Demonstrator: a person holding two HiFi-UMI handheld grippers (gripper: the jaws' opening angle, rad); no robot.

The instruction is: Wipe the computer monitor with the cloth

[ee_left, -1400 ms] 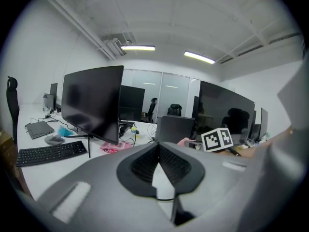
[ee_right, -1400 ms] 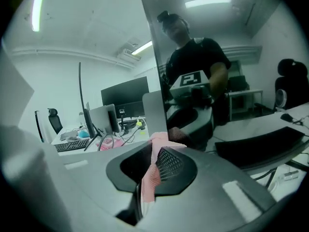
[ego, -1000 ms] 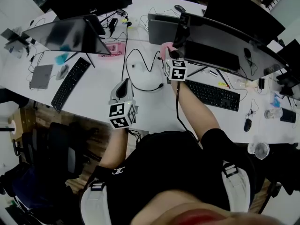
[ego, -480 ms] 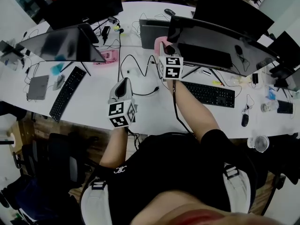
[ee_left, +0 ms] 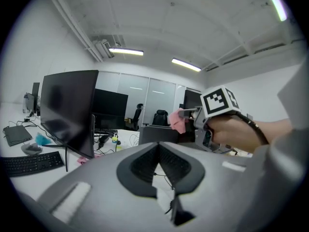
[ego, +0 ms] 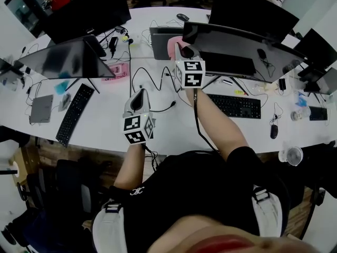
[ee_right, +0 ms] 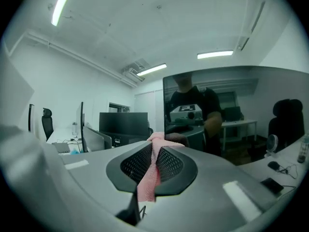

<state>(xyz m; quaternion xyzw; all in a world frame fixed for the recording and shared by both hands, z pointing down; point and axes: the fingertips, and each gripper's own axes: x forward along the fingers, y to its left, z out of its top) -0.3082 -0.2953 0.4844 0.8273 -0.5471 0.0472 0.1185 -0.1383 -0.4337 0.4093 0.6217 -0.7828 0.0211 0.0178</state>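
The right gripper (ee_right: 153, 151) is clamped on a pink cloth (ee_right: 147, 179): the cloth runs up the slit between the two jaws and bunches out past their tips. Just beyond the tips stands the dark screen of the curved computer monitor (ee_right: 231, 105), its left edge in line with the cloth. Whether the cloth touches the glass cannot be told. The screen mirrors the person and the gripper's marker cube.

In the head view this gripper is held up at the monitor's left end, over the white desk (ego: 105, 124), with the forearm stretched out from the body. The left gripper's view shows it from the side, the pink cloth sticking out in front of the hand.

The left gripper (ee_left: 157, 151) has its jaws drawn together at the tips with nothing between them; only a thin wedge of desk and black cable (ego: 152, 77) shows through lower down. It hovers above the desk, nearer the person and well apart from the monitor.

A black keyboard (ego: 234, 105) lies in front of the curved monitor, with a mouse (ego: 273, 132) to its right. A second monitor (ego: 66, 59) stands at the left of the desk, with another keyboard (ego: 73, 107) before it.
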